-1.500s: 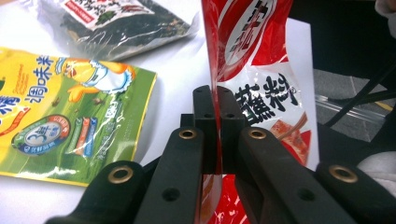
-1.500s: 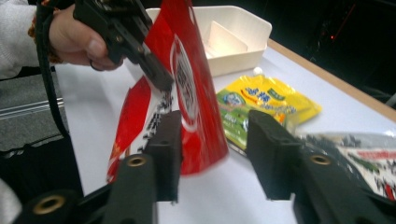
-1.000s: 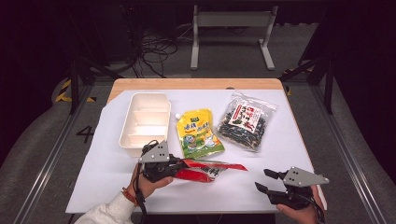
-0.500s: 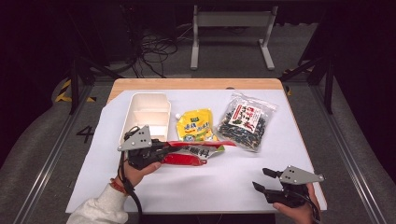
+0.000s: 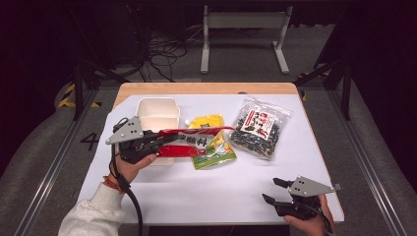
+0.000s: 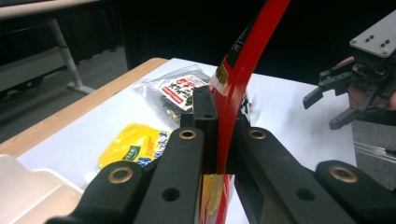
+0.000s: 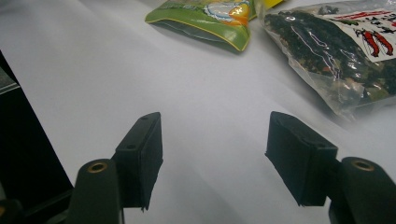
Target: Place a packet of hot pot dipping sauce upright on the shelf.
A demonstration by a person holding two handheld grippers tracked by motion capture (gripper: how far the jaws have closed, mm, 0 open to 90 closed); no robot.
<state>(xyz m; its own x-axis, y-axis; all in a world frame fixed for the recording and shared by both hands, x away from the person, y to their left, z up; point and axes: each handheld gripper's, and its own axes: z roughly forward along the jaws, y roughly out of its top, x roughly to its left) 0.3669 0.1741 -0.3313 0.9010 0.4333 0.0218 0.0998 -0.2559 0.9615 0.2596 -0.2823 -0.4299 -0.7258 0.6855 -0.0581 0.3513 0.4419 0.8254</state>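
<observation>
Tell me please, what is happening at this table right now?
A person works with a claw in each hand. The left claw is shut on a red packet, held above the table beside the white tray. The right claw is open, holding nothing, near the front edge. A yellow-green pouch and a clear bag of dark snacks lie flat.

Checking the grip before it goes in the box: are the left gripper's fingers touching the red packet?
Touching. In the left gripper view the fingers press the red packet from both sides.
</observation>
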